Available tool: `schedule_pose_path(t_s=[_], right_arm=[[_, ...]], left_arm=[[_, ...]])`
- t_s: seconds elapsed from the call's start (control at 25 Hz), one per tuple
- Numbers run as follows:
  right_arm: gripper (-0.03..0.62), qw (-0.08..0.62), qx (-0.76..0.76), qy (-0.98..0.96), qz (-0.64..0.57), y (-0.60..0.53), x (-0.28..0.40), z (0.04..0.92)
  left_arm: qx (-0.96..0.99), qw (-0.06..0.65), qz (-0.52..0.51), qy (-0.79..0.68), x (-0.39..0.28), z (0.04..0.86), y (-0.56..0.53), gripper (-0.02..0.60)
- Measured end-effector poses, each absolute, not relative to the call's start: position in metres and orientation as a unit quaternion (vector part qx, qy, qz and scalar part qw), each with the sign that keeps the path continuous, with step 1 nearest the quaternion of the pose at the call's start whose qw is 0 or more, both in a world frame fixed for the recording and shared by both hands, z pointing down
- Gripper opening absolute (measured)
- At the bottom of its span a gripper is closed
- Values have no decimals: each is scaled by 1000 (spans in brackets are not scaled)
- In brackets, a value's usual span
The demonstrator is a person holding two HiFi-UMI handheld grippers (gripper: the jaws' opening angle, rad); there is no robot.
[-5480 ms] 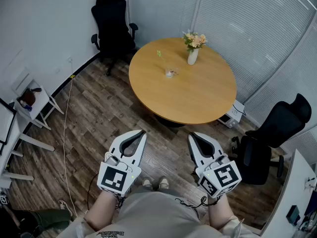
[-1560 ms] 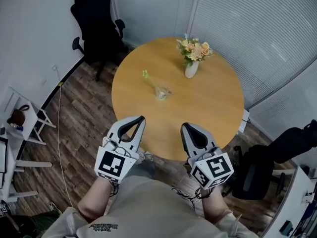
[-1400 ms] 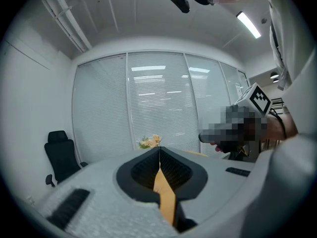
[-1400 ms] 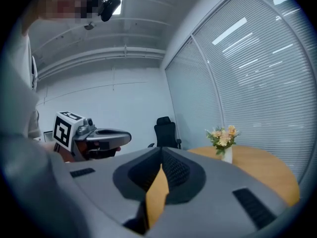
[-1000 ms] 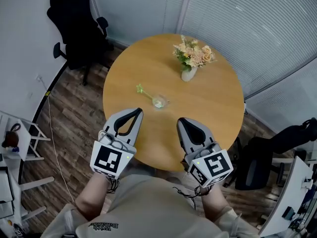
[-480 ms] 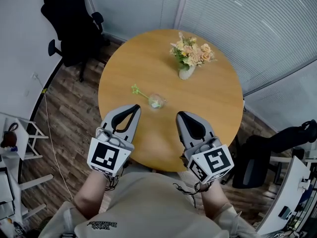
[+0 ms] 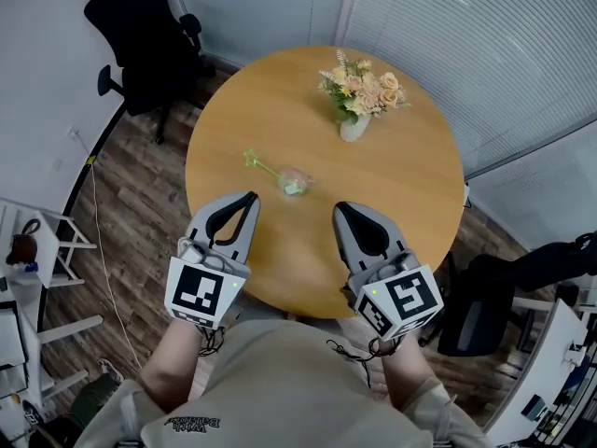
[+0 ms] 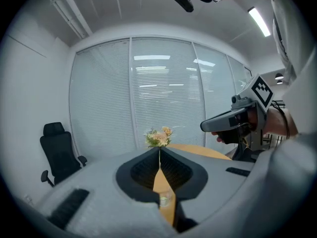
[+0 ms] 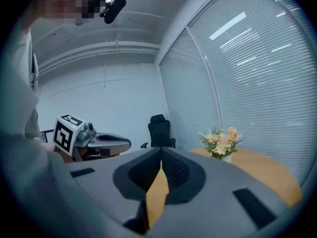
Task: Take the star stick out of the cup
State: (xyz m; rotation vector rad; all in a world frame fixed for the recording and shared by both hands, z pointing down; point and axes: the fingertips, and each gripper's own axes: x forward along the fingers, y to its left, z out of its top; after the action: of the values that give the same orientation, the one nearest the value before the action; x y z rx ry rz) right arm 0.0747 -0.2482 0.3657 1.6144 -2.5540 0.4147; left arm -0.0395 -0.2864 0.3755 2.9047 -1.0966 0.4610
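A small clear cup (image 7: pixel 293 184) stands on the round wooden table (image 7: pixel 401 185), left of its middle. A green star stick (image 7: pixel 258 164) leans out of it to the upper left. My left gripper (image 7: pixel 250 197) hovers over the table's near part, just short of the cup and slightly left of it, jaws shut and empty. The cup (image 8: pixel 164 200) shows in the left gripper view low in the slit behind the left gripper's (image 8: pixel 159 150) tips. To the right, my right gripper (image 7: pixel 340 209) is also shut and empty; its tips (image 9: pixel 161 155) meet in its own view.
A white vase of flowers (image 7: pixel 356 99) stands at the table's far side. One black office chair (image 7: pixel 140 26) is at the far left by the wall, another (image 7: pixel 504 297) at the right. White shelving (image 7: pixel 28 269) and a cable on the floor lie to the left.
The view has closed in on the table since the earliest frame. Both grippers now reach over its near edge, and the cup lies closer to the left gripper's tips.
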Motion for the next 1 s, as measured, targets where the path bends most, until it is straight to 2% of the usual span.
schedule_pose_path(t_s=[0.72,0.76,0.84,1.0], right_arm=[[32,53,509,-851,114,-273,77,359],[32,53,510,-851,111,-275,77,357],[32,51,511,-852,105,-281,78,354],[32,48,511,-852,102,-293,76,353]], left_arm=[[910,-2,133,-392,-56,365,-322,28],[910,-2,137,-392,-57,366,-326,34],[909,1,149,-389,-58,371,-335,126],[906,3,161,-392,-61,380,-358,163]])
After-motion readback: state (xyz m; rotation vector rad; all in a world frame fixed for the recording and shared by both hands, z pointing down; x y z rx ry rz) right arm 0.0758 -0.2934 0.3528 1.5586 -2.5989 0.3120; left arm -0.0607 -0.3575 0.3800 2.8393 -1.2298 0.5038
